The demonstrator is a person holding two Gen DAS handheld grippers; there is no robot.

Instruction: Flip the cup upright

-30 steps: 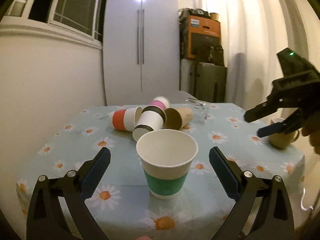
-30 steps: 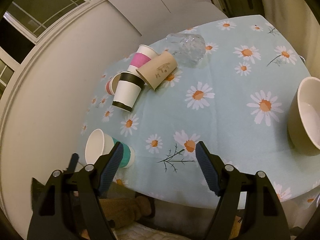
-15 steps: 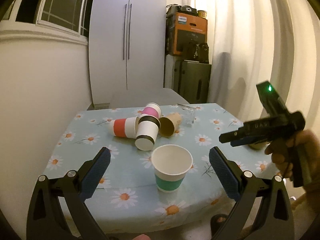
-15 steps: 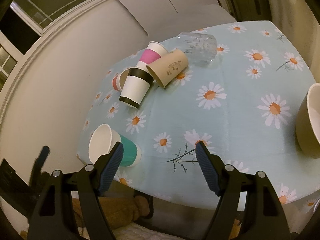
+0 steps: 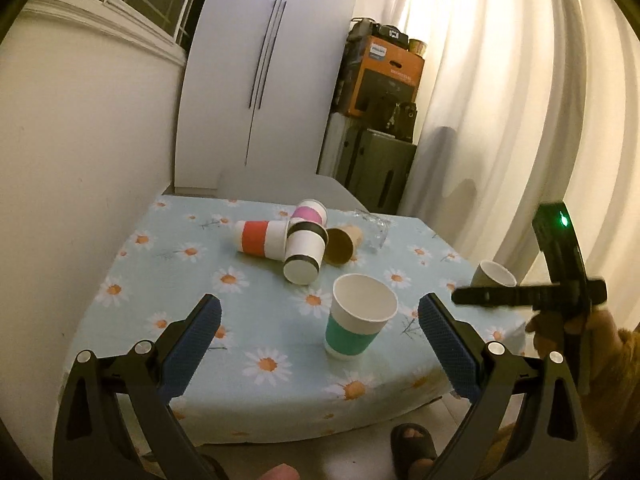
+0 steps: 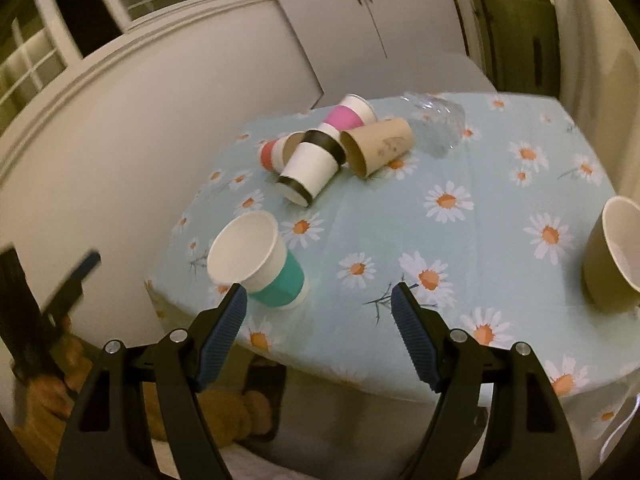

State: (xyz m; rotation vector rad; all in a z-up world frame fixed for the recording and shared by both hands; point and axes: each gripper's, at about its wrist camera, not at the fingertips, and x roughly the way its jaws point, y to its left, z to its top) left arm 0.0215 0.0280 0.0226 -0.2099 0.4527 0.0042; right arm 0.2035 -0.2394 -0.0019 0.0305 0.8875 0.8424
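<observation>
Since the earlier frame I have drawn both hands back from the counter (image 5: 192, 280). The green-banded cup (image 5: 357, 317) stands upright, untouched. Left fingers (image 5: 192, 344) and right fingers (image 6: 414, 336) are spread, holding nothing.

Upright paper cup (image 5: 361, 315) standing on table (image 5: 192, 280) nr front edge. Behind it, 4 cups lying tipped in a cluster (image 5: 301, 240), w/ glass (image 5: 372, 232) just right. Mug (image 5: 494, 280) sitting at right edge.

white wardrobe (image 5: 256, 80) at upper centre, window (image 5: 132, 4) upper left above pale wall, cream curtain (image 5: 500, 100) at right, orange box (image 5: 384, 76) atop dark cabinet (image 5: 376, 172), daisy-print tabletop (image 5: 224, 320) below, warm dim light.
</observation>
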